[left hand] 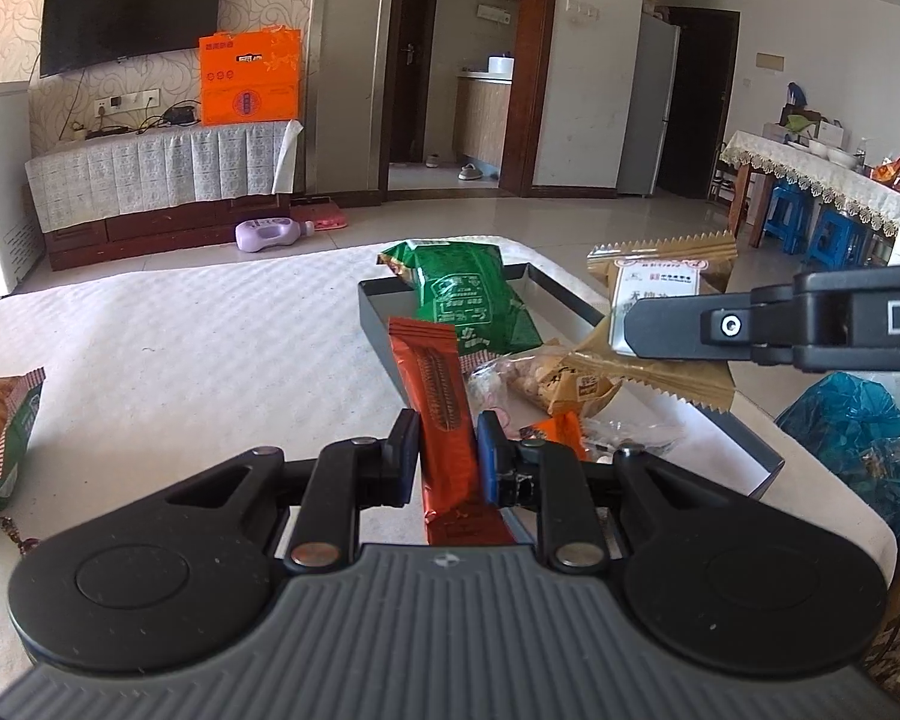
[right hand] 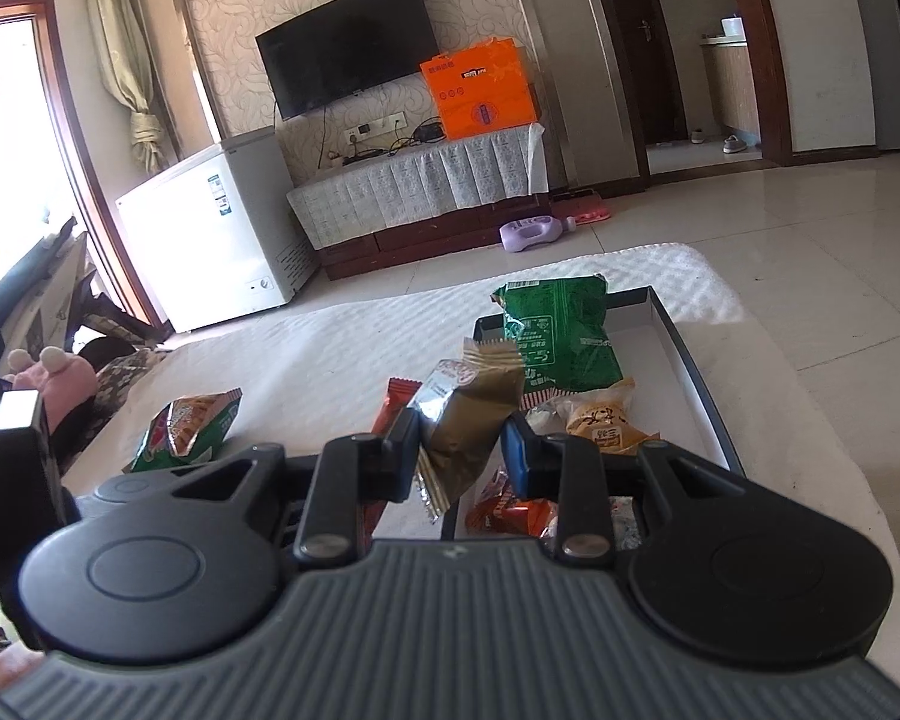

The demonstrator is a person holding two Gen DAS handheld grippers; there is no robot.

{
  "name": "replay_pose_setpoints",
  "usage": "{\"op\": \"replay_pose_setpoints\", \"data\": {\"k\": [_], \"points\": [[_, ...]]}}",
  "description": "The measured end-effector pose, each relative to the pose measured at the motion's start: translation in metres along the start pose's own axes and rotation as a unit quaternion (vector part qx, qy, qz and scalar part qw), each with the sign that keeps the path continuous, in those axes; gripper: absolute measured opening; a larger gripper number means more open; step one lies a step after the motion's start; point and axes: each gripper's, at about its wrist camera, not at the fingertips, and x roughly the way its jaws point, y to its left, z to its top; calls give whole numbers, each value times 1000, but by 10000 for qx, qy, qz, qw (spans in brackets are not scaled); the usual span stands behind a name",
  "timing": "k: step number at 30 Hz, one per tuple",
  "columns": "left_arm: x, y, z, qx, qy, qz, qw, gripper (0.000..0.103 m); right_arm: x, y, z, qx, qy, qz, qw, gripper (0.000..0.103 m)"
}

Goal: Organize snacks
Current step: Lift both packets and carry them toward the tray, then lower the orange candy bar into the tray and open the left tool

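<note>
A white quilted table cover (left hand: 210, 324) is spread beneath a shallow rectangular dark tray (left hand: 378, 306) of crinkly packets; a glossy orange-red bar wrapper (left hand: 444, 414) is clamped by the left gripper (left hand: 448, 456); a gold foil packet (right hand: 468, 420) with serrated ends is pinched by the right gripper (right hand: 462, 456) beside the tray

Orange-brown bar (left hand: 444, 414) lower end hidden behind gripper body; tray (left hand: 750, 450) contents partly covered.
</note>
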Motion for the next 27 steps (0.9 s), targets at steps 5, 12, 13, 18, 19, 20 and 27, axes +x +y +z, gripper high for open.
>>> {"op": "replay_pose_setpoints", "data": {"k": [5, 12, 13, 18, 19, 20, 27], "points": [[6, -9, 0, 56, -2, -62, 10000, 24, -3, -6, -1, 23, -1, -49, 10000, 33], [15, -13, 2, 46, 19, -126, 9999, 24, -9, -10, 0, 61, -63, -75, 9999, 33], [15, -15, 1, 61, 4, -134, 9999, 24, -10, -11, 0, 67, -72, -82, 9999, 33], [19, -24, 3, 123, -39, -260, 9996, 24, -12, -14, 3, 132, -150, -154, 9997, 33], [20, -26, 4, 137, -45, -267, 9995, 24, -12, -15, 3, 144, -164, -169, 9996, 33], [22, -27, 4, 145, -46, -283, 9995, 24, -12, -16, 3, 157, -172, -186, 9996, 33], [36, -43, 8, 163, -55, -428, 9989, 24, -11, -20, 3, 208, -220, -262, 9992, 33]]}}
